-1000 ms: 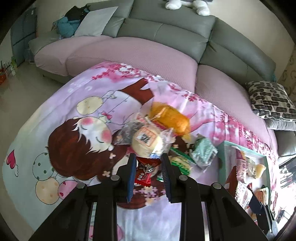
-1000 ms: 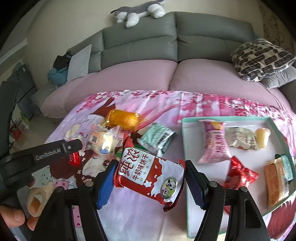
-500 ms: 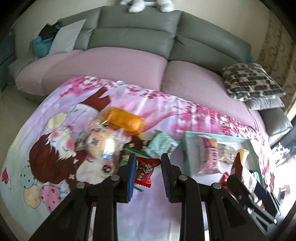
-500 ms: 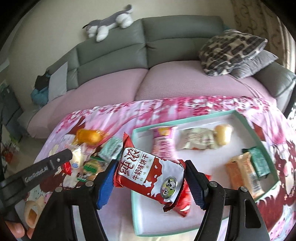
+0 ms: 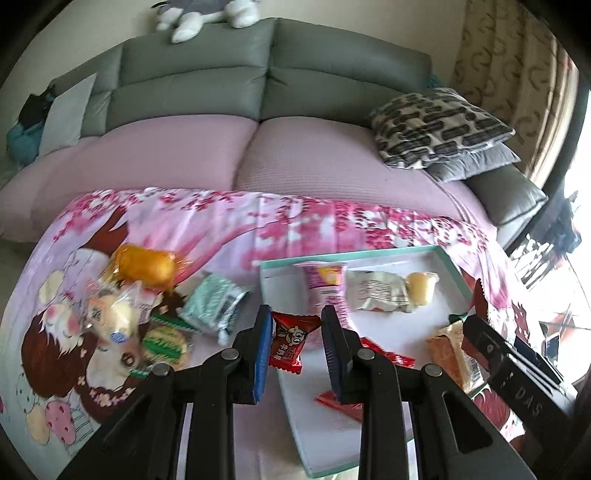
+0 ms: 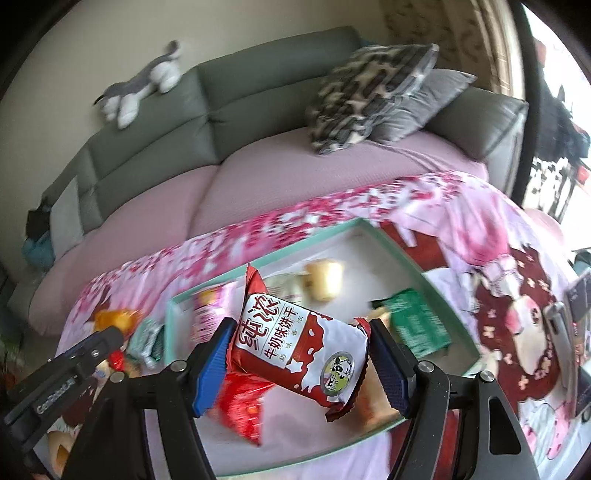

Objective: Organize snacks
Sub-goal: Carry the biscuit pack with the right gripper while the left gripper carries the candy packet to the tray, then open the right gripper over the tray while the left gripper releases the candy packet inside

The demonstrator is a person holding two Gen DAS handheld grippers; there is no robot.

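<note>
My left gripper [image 5: 295, 328] is shut on a small red candy packet [image 5: 291, 339], held above the left rim of the teal-rimmed white tray [image 5: 458, 271]. My right gripper [image 6: 299, 354] is shut on a red and white milk biscuit bag [image 6: 299, 347], hanging over the tray [image 6: 454, 317]. In the tray lie a pink packet [image 5: 325, 284], a whitish wrapper [image 5: 376, 291], a yellow jelly cup [image 5: 421, 286], an orange packet [image 5: 450, 350], a green packet [image 6: 417, 325] and a red bag [image 6: 240, 402]. On the pink cartoon cloth to the left remain an orange bun [image 5: 144, 262], a round pastry [image 5: 110, 317], a mint packet [image 5: 214, 302] and green packets [image 5: 166, 336].
A grey sofa with pink seat covers [image 5: 303, 155] stands behind the cloth, with a patterned pillow [image 5: 436, 125] at the right and a plush toy [image 5: 207, 11] on its back. The other gripper's black arm [image 5: 517, 373] crosses the tray's right side.
Both grippers have swung to the right, from over the loose snack pile to over the tray, each still holding its packet. Their openings have not changed.
</note>
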